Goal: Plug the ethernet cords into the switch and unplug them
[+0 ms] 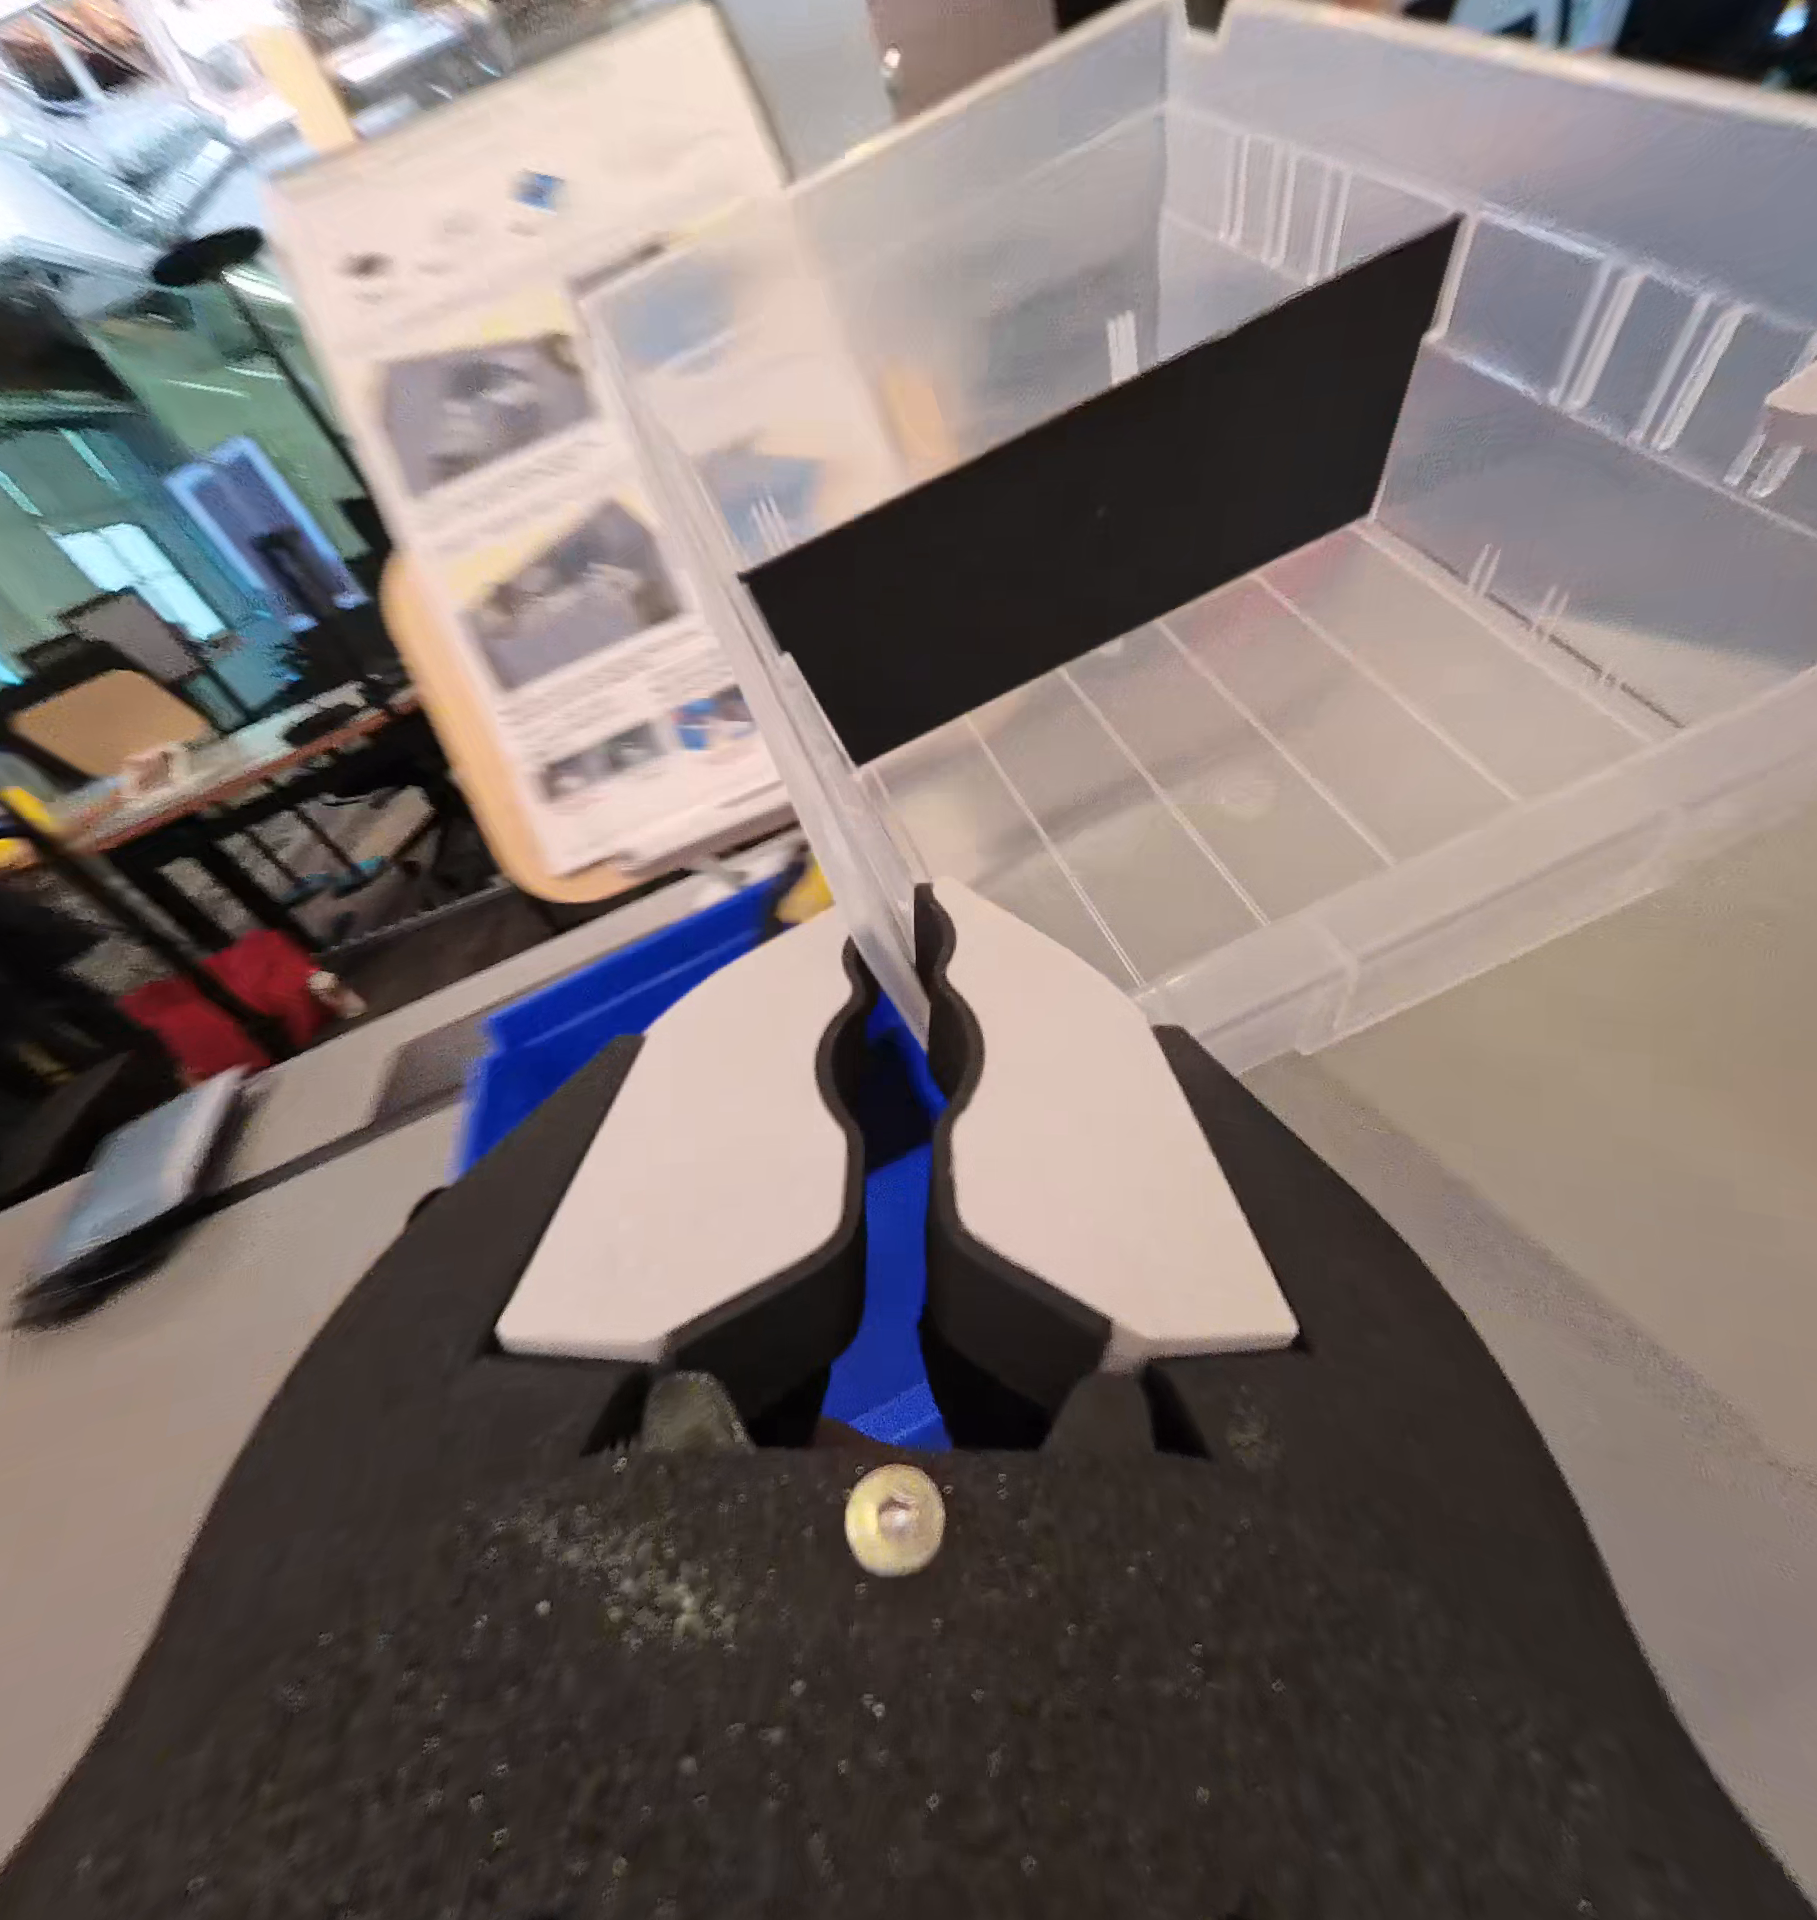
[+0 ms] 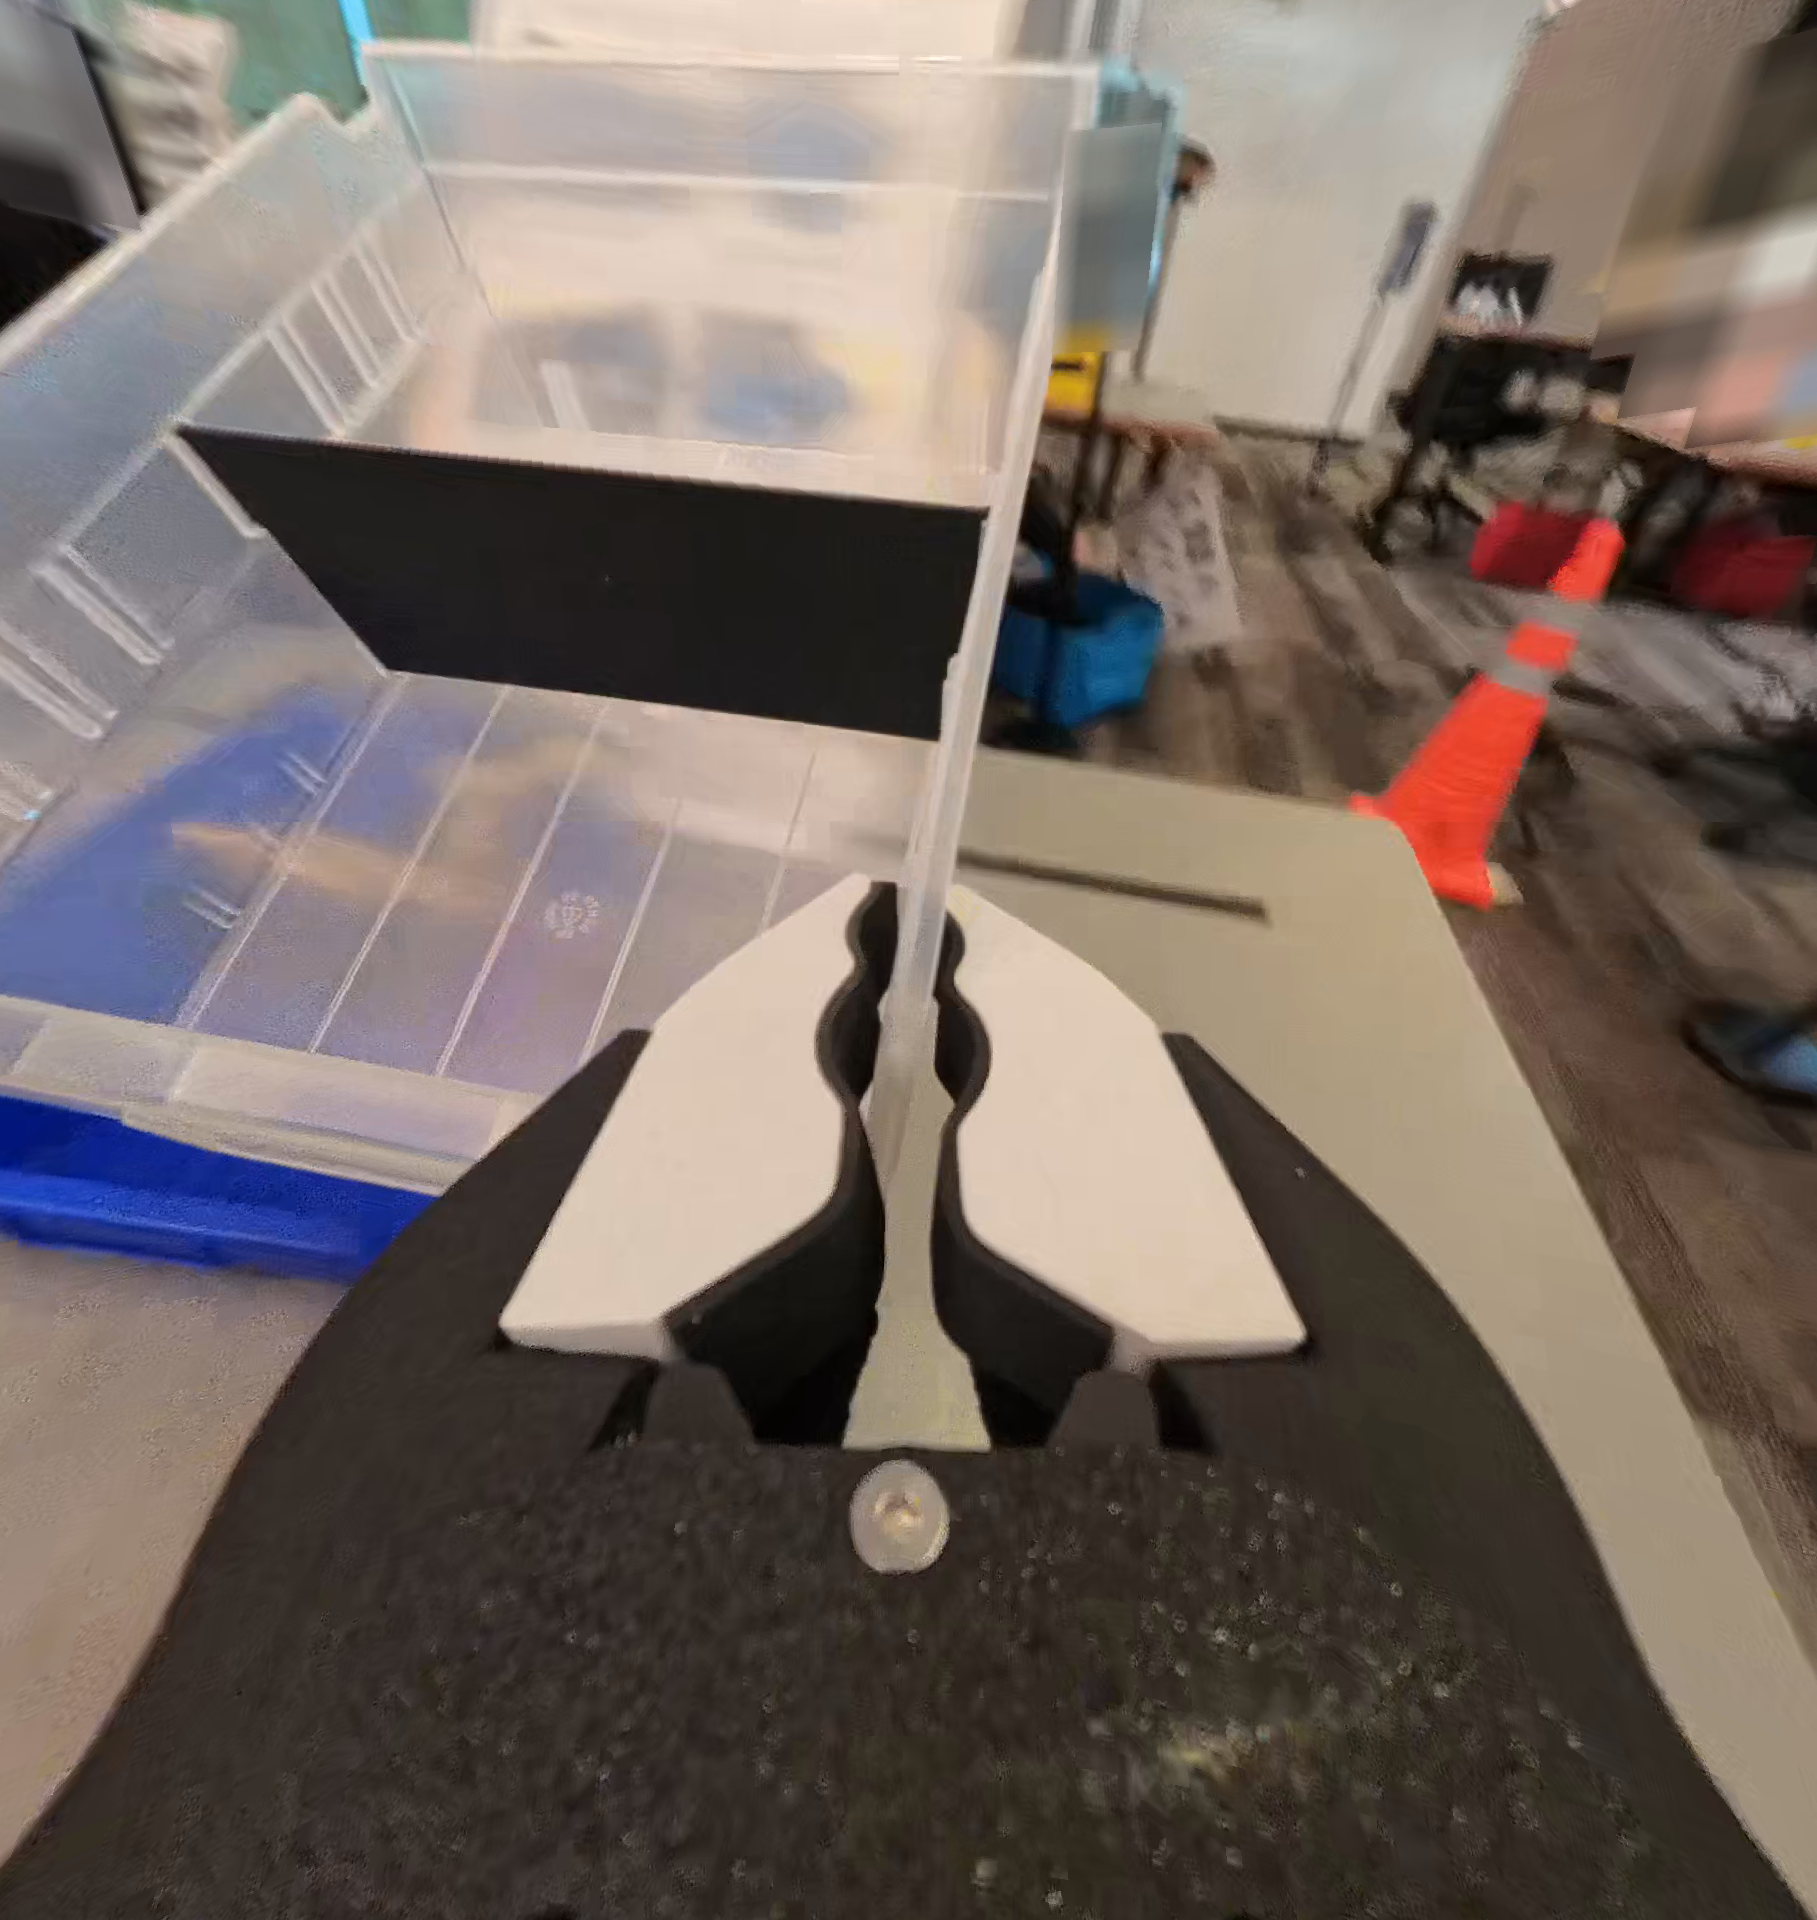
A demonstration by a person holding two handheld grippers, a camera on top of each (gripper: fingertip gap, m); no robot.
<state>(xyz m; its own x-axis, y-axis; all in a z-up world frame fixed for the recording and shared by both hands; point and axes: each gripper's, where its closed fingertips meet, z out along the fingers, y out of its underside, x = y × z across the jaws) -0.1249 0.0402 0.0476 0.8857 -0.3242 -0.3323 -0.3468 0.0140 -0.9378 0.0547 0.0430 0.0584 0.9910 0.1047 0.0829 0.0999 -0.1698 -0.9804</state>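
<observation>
Clear bin (image 1: 1299,790), black divider (image 1: 1091,540) inside: held over the desk (image 2: 1195,1018) and blue bin (image 2: 156,1205). Left claw (image 1: 899,966) nearly closed, pinching its left wall; right claw (image 2: 909,966) likewise on the right wall. Cords and switch: not in view; plugging judged unstarted. Desk edge near right; open floor beyond.

Poster (image 1: 561,540) and bin (image 2: 571,914) markings — too blurred to read.

black divider (image 1: 1091,488) splits clear bin (image 1: 1506,727).
</observation>
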